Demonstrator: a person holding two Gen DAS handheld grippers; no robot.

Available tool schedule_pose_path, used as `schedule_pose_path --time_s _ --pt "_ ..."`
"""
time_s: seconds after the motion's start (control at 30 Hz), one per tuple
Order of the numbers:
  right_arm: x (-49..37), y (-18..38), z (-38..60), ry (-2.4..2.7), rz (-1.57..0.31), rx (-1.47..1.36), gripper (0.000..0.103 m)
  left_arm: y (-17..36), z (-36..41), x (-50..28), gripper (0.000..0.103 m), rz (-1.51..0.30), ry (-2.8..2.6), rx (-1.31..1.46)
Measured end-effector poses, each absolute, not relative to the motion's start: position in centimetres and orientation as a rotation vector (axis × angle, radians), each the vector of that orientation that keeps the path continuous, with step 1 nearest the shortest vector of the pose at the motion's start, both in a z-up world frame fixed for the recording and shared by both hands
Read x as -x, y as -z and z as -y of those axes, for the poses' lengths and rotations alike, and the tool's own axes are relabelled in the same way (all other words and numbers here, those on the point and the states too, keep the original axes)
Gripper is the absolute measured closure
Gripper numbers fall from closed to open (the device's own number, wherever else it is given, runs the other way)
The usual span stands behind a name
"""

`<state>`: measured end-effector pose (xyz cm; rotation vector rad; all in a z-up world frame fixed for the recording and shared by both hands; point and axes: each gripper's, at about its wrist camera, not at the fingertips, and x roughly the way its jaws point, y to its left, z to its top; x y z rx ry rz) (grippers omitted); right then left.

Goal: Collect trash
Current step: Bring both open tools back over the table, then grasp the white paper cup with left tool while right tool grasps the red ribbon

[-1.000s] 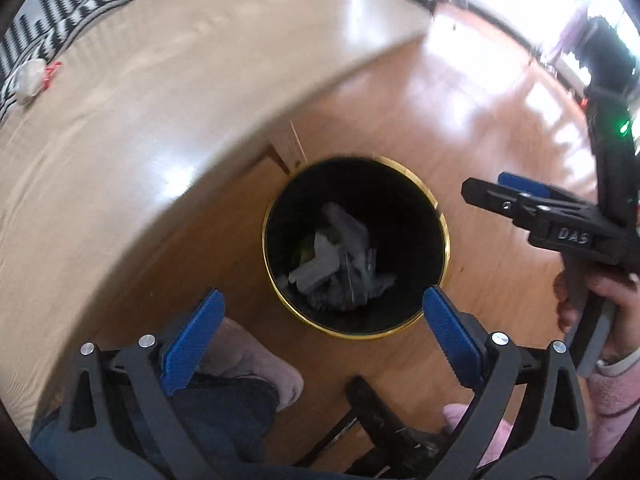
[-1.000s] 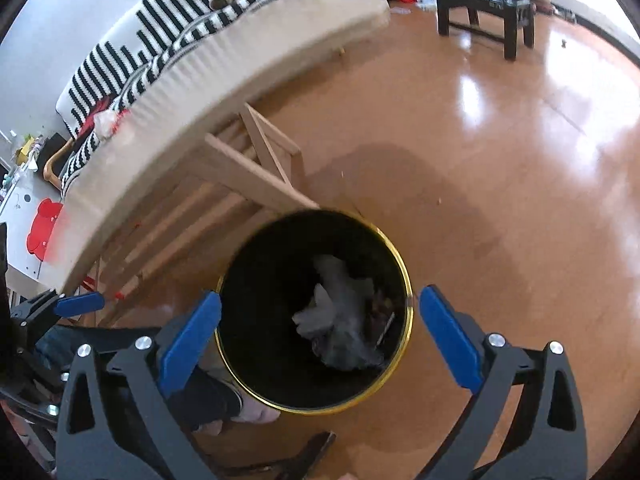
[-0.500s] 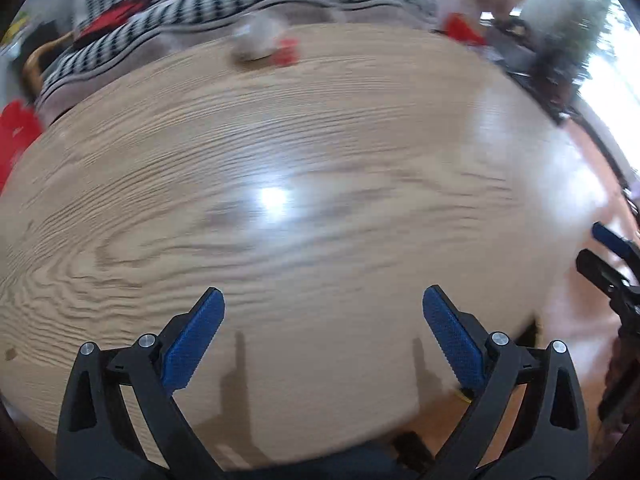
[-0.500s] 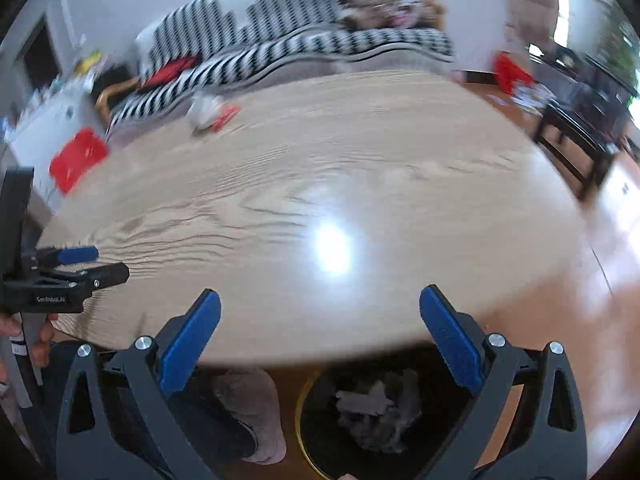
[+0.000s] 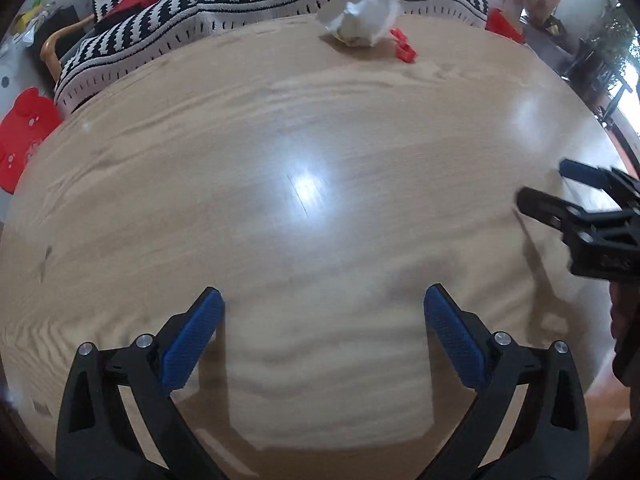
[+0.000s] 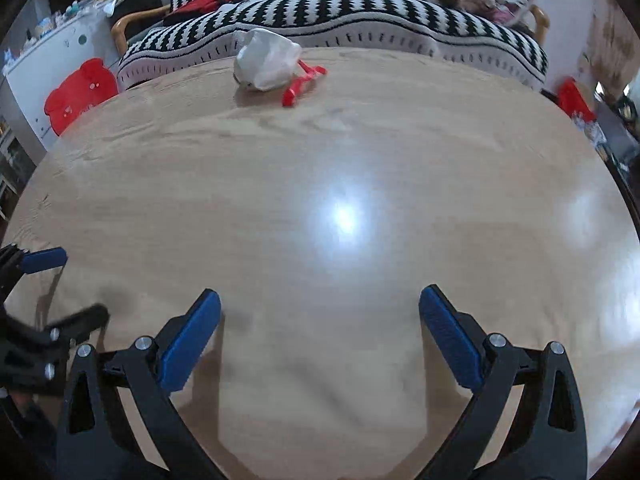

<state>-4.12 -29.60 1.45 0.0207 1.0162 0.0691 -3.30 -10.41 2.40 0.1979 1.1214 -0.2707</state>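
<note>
A crumpled white tissue (image 5: 360,18) lies at the far edge of the round wooden table (image 5: 280,208), with a small red plastic piece (image 5: 404,46) right beside it. Both show in the right wrist view too: the tissue (image 6: 266,64) and the red piece (image 6: 302,82). My left gripper (image 5: 322,320) is open and empty over the near part of the table. My right gripper (image 6: 320,320) is open and empty, also over the near part. Each gripper shows at the edge of the other's view: the right gripper (image 5: 560,196) and the left gripper (image 6: 60,284).
A black-and-white striped sofa (image 6: 360,12) stands behind the table. A red stool (image 6: 80,94) and a white cabinet (image 6: 44,60) are at the left. Dark furniture (image 5: 592,60) and the floor lie to the right. The trash bin is out of view.
Both grippers have swung up from over the black trash bin on the floor to face across the tabletop. The tissue and red piece now appear larger than half a second ago.
</note>
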Motion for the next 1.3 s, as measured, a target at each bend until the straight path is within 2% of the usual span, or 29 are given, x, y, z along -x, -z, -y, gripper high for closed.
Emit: schedule_pose_path --time_s 0.4,0.97,1.07,1.17,1.23,1.3 --pt "-12.2 -1.0 27.1 -0.047 -1.001 0.013 0.005 -1.6 11.8 -5.2 0.005 -1.076 0.295 -0.205" --pt "-17.5 -0.8 31.9 -0.139 -0.967 0.063 0.007 -1.3 16.9 -13.6 0.005 -1.041 0.3 -0.203" --pt "-18.0 -1.0 31.6 -0.161 -0.956 0.072 0.021 -1.3 17.4 -14.3 0.005 -1.032 0.301 -0.202" --pt "-17.9 -1.3 31.8 -0.17 -0.941 0.077 0.044 -1.3 17.6 -15.1 0.005 -1.024 0.301 -0.2" --pt "-17.8 -1.6 32.3 -0.166 -0.935 0.076 0.069 -1.3 17.9 -15.8 0.005 -1.024 0.295 -0.198" --pt "-17.8 -1.7 33.2 -0.163 -0.94 0.075 0.077 -1.3 18.1 -16.4 0.005 -1.025 0.291 -0.195"
